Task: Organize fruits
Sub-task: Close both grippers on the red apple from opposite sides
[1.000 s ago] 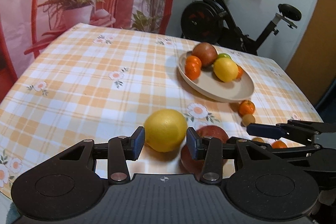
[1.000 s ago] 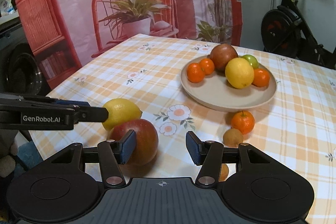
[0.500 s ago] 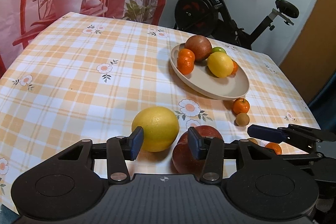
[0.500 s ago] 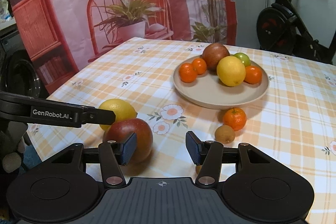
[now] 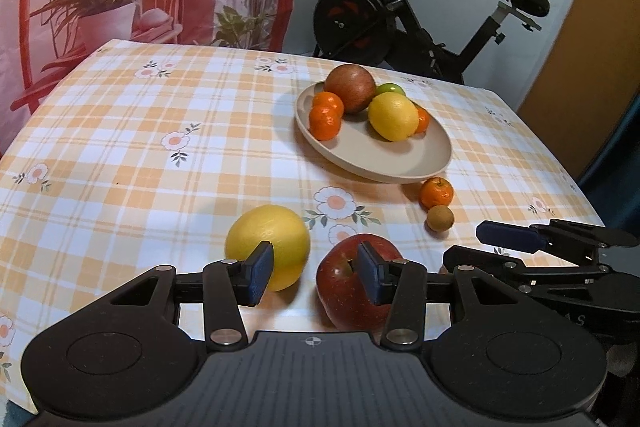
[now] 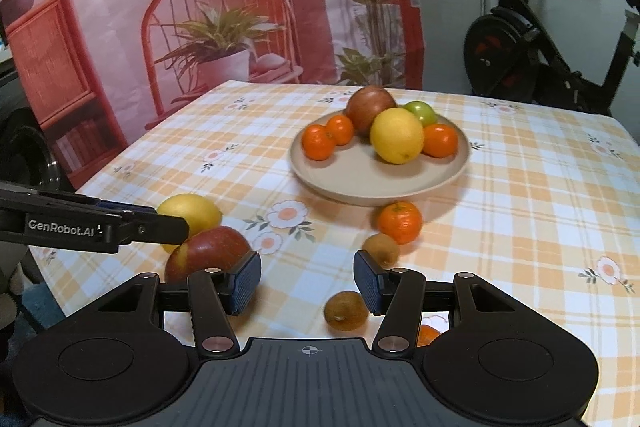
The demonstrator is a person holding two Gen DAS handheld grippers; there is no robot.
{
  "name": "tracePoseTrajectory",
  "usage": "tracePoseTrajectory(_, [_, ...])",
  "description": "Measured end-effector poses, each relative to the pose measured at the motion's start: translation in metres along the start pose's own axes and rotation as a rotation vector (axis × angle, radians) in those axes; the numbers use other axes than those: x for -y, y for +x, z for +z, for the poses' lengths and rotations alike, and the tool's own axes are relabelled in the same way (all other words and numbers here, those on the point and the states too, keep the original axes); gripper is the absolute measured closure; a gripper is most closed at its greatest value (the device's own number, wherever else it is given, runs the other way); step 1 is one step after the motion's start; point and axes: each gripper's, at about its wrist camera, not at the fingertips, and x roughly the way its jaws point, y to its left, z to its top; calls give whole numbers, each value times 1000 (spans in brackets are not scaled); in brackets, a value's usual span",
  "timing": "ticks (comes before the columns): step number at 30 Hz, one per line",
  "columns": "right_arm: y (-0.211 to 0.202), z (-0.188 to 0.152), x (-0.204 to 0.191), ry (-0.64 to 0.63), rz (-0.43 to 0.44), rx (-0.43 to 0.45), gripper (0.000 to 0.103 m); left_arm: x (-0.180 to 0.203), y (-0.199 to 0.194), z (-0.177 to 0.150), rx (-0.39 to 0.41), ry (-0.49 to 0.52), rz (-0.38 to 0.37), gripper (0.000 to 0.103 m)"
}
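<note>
Left wrist view puts the lemon (image 5: 267, 246) and the apple (image 5: 357, 281) side by side on the bench (image 5: 120, 155), both just ahead of my left hand-held gripper (image 5: 316, 277). Its jaws stand open with nothing between them; they have just been opening. The gap points between the two fruits: the lemon sits behind the left pad, the apple behind the right pad. The lemon's long axis runs roughly across my line of reach. My guess is the left hand takes one of these, and must shift sideways to centre on it.

My right hand-held gripper (image 6: 307, 282) is open and empty too, hovering over a kiwi (image 6: 345, 311) near its right pad. A second kiwi (image 6: 381, 249) and a mandarin (image 6: 400, 222) lie further ahead, nearer the plate (image 6: 372, 183). That plate, already bearing fruit, is well beyond both hands.
</note>
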Motion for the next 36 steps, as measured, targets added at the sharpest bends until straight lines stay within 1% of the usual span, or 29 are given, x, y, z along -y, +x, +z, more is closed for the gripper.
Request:
tracePoseTrajectory(9, [-9, -3, 12, 24, -19, 19, 54, 22, 9, 6, -19, 66, -54, 53])
tracePoseTrajectory(14, [-14, -5, 22, 48, -35, 30, 54, 33, 18, 5, -57, 86, -83, 49])
tracePoseTrajectory(18, [-16, -7, 29, 64, -41, 34, 54, 37, 21, 0, -79, 79, -114, 48])
tracePoseTrajectory(21, [-16, -9, 32, 73, -41, 34, 54, 36, 20, -1, -81, 72, -118, 48])
tracePoseTrajectory(28, [-15, -9, 31, 67, -37, 32, 54, 24, 15, -2, -70, -1, -127, 48])
tracePoseTrajectory(36, [-17, -6, 16, 26, -13, 32, 53, 1, 6, 0, -16, -118, -136, 49])
